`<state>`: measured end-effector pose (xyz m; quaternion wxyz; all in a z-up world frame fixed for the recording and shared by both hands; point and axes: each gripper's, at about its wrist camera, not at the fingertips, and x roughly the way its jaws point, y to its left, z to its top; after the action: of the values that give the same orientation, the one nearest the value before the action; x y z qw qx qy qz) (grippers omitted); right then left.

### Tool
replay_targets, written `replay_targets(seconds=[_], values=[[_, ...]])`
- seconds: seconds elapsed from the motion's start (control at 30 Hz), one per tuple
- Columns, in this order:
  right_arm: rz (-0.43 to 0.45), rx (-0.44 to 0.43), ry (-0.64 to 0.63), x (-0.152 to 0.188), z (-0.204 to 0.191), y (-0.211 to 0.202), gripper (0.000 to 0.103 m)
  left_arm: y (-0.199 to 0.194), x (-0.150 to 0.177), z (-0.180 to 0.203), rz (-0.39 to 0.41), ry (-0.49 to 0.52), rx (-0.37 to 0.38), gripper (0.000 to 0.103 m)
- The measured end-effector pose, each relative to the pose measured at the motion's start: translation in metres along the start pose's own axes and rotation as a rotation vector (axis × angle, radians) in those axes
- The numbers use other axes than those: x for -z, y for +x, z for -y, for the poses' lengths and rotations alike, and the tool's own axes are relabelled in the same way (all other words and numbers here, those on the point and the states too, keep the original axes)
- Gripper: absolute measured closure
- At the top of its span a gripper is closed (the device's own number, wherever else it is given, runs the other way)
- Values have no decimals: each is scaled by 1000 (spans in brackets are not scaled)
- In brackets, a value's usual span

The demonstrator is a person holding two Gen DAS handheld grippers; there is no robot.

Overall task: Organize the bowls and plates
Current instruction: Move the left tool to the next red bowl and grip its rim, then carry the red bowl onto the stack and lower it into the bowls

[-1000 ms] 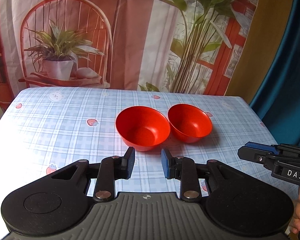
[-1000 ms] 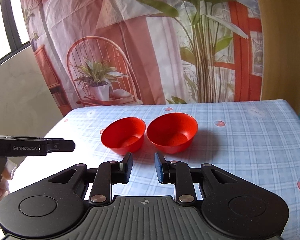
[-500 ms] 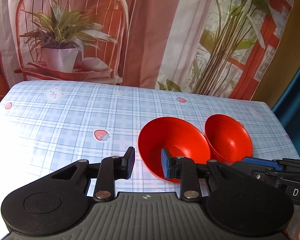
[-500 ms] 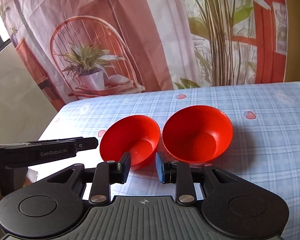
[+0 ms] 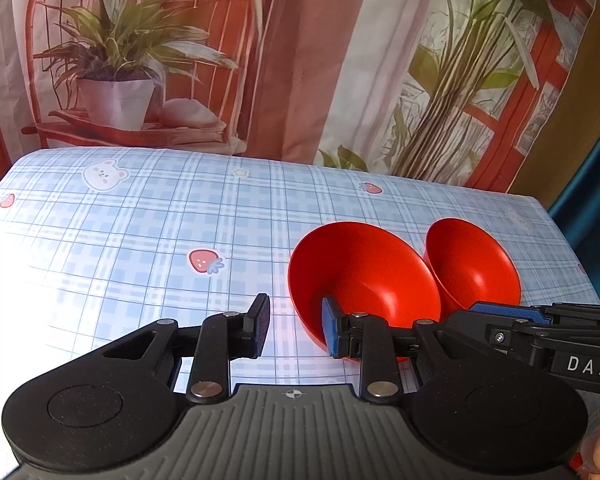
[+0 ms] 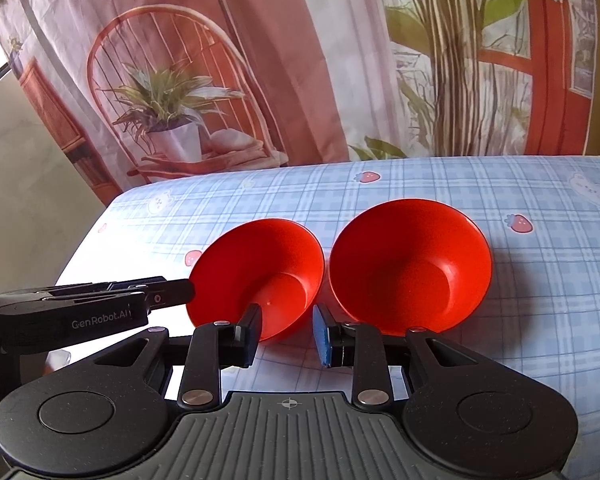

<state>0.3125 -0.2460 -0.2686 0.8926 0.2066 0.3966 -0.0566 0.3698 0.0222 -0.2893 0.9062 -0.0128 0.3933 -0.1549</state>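
Note:
Two red bowls stand side by side, touching, on the checked tablecloth. In the left wrist view the left bowl (image 5: 364, 276) is just ahead of my open left gripper (image 5: 294, 328); its near-left rim lies between the two fingers, the right finger over the bowl's inside. The right bowl (image 5: 472, 268) is beyond it. In the right wrist view my open right gripper (image 6: 286, 334) sits low before the gap between the left bowl (image 6: 260, 276) and the right bowl (image 6: 412, 268), holding nothing. The left gripper (image 6: 100, 304) shows there at the left bowl's rim.
The table (image 5: 140, 240) has a blue checked cloth with strawberry and bear prints. A printed curtain (image 5: 300, 60) hangs close behind the far edge. A blue curtain (image 5: 596, 184) is at the right. The table's left edge (image 6: 84, 248) drops off beside a pale wall.
Both grippers have moved forward and down toward the bowls. The left gripper has come to the left bowl's rim. The bowls have not moved.

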Motion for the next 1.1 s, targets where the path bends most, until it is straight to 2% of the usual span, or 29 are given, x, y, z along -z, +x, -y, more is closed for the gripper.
replay_targets(seconds=[0.23,0.3,0.37,0.4,0.5,0.63,0.93,1.1], values=[[-19,-3,13,-3,0,13,76,17,-2,-3,-18,-28,-18,74],[-26,-7,28,-4,2,17,76,20,-3,-3,-20,-34,-13,77],[-33,-5,27,-6,2,22,76,22,-3,-1,-23,-21,-8,88],[-35,-4,22,-6,1,24,76,22,-3,0,-22,-14,-7,90],[-36,3,6,-7,-1,27,76,19,-2,3,-14,11,-20,91],[-39,3,14,-5,1,26,84,14,1,3,-14,18,-20,91],[-47,0,24,-1,5,20,84,8,5,5,-31,31,-15,90],[-19,-19,9,2,7,-4,83,-9,11,-1,-35,10,-27,89]])
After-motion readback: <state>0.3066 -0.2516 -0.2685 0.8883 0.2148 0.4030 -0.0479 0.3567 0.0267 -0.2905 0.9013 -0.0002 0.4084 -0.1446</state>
